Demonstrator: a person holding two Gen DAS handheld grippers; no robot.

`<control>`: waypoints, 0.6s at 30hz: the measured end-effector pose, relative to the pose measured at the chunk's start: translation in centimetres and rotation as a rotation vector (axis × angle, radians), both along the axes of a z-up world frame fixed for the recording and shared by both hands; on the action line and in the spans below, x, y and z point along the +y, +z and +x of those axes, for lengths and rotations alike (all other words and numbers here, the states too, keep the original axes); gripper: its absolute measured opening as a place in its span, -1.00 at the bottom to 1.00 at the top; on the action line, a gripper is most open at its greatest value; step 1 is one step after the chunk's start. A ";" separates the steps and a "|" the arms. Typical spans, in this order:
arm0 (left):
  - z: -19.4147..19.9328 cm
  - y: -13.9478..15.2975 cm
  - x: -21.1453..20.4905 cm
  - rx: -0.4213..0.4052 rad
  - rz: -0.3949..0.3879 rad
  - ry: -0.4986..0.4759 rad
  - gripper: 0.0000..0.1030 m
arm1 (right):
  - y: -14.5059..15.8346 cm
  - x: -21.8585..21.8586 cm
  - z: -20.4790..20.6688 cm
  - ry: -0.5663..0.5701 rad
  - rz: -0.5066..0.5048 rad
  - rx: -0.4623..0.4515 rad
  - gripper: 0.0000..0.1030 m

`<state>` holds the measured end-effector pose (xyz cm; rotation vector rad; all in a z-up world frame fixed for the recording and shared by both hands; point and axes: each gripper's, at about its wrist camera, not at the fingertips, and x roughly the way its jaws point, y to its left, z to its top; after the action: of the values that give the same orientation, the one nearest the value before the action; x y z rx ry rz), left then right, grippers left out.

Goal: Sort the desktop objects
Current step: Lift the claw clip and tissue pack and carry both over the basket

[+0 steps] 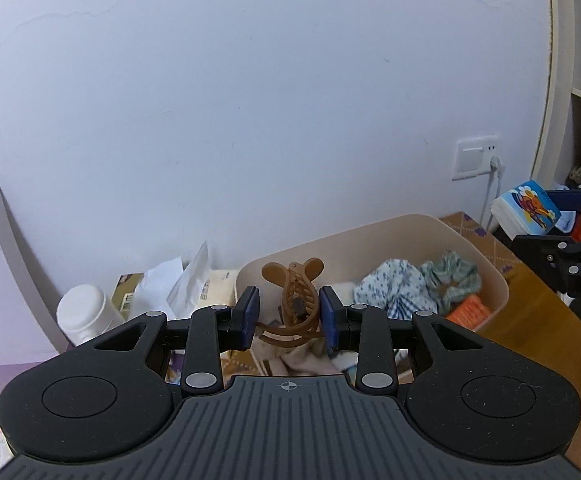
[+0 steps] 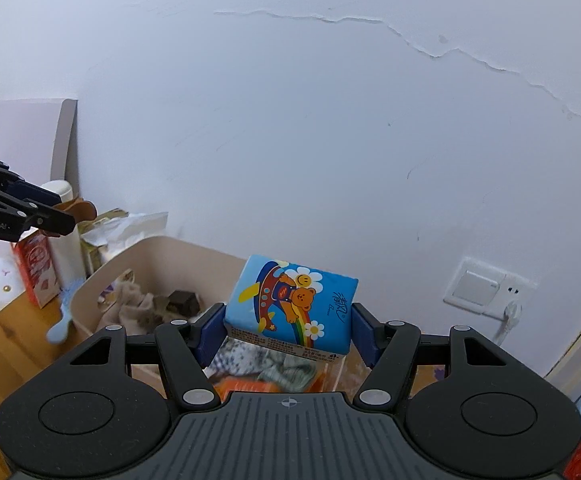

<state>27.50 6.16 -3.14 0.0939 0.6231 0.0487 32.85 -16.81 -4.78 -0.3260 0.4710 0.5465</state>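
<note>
Left wrist: hair claw (image 1: 295,300) upright, lengthwise vertical.

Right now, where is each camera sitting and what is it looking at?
Left wrist view: sits on the left gripper, looking along its fingers at the brown hair claw clip it grips, above the beige bin; the right gripper shows at the right edge.
Right wrist view: sits on the right gripper, looking at the blue tissue pack it grips, above the same bin; the left gripper shows at the left edge.
Shared: the bin, the white wall, the wall switch, the white bottle.
</note>
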 end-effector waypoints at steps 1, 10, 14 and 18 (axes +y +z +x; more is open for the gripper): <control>0.4 0.0 0.1 0.006 -0.011 0.001 -0.36 | 0.1 0.1 0.3 -0.002 0.004 -0.002 0.22; 3.3 -1.1 -0.5 0.042 -0.040 -0.018 -0.36 | -0.5 1.4 2.7 -0.001 -0.013 0.010 0.22; 4.2 -2.1 -0.9 0.065 -0.055 -0.018 -0.36 | -1.6 2.4 3.9 0.004 -0.041 0.037 0.22; 5.1 -3.3 -1.3 0.098 -0.056 -0.017 -0.36 | -2.5 3.0 4.6 0.013 -0.067 0.064 0.22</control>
<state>32.62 4.86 -6.47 0.0470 0.7206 0.0104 37.45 -13.81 -7.30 -0.3769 0.5501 0.5554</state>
